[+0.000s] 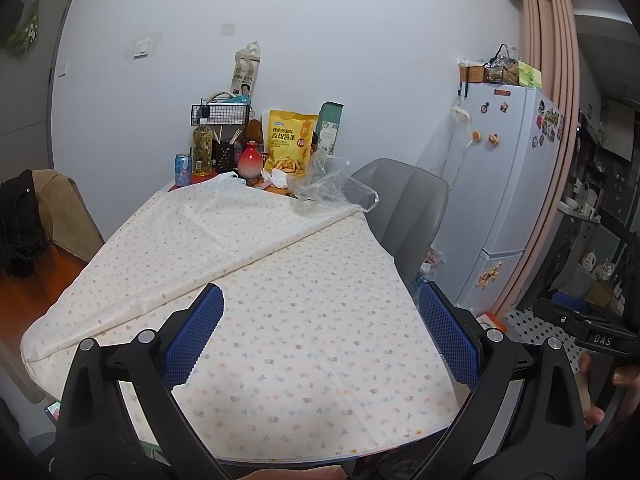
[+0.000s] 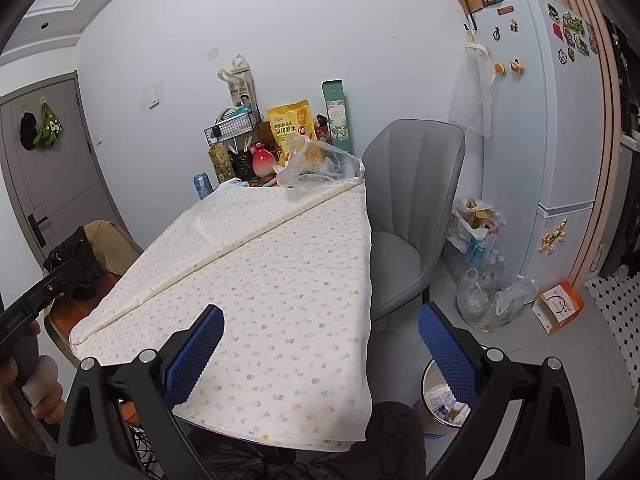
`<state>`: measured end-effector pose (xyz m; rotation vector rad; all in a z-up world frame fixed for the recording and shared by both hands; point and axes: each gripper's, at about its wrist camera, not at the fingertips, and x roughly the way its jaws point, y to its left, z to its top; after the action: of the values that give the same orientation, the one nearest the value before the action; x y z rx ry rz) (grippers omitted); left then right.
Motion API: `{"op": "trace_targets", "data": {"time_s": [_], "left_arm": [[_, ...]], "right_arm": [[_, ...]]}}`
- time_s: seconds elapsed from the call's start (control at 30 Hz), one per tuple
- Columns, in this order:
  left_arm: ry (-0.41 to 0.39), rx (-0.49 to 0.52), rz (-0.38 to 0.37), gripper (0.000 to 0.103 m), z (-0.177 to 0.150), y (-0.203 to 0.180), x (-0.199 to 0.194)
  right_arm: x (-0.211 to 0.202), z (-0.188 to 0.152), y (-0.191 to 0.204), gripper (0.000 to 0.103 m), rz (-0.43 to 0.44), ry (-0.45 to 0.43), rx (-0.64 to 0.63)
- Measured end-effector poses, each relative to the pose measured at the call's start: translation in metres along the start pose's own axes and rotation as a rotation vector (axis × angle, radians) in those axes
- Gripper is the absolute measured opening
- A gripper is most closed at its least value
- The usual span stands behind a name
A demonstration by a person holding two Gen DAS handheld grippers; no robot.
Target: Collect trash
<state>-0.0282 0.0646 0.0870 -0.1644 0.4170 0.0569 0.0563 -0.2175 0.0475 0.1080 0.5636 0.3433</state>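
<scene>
A crumpled clear plastic bag (image 1: 328, 184) (image 2: 320, 168) lies at the far end of the table, on the floral tablecloth (image 1: 280, 320) (image 2: 280, 300). White crumpled paper (image 1: 276, 178) sits just left of the bag. A small waste bin (image 2: 444, 400) with rubbish inside stands on the floor at the table's near right corner. My left gripper (image 1: 320, 304) is open above the near part of the cloth, holding nothing. My right gripper (image 2: 320, 324) is open too, over the table's near right edge, with its right finger above the bin.
A yellow snack bag (image 1: 290, 144), a blue can (image 1: 183, 168), a drink bottle (image 1: 202, 148), a red vase (image 1: 250, 160) and a wire basket (image 1: 220, 114) crowd the far end. A grey chair (image 2: 408, 208) stands right, with filled plastic bags (image 2: 484, 280), an orange box (image 2: 558, 306) and the fridge (image 2: 532, 120) beyond it.
</scene>
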Motion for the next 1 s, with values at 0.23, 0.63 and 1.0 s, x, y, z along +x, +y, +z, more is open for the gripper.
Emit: {"op": "trace_targets", "data": {"time_s": [0.23,0.63,1.0], "left_arm": [[0.001,-0.001,0.000,0.097,0.000,0.000,0.000],[0.006,-0.003,0.002,0.097,-0.005,0.000,0.002],[0.030,-0.008,0.007,0.097,-0.010,0.003,0.011]], "right_arm": [[0.000,0.000,0.000,0.095,0.002,0.000,-0.001],[0.001,-0.002,-0.001,0.095,0.004,0.007,-0.004],[0.008,-0.006,-0.007,0.095,0.009,0.031,-0.007]]}}
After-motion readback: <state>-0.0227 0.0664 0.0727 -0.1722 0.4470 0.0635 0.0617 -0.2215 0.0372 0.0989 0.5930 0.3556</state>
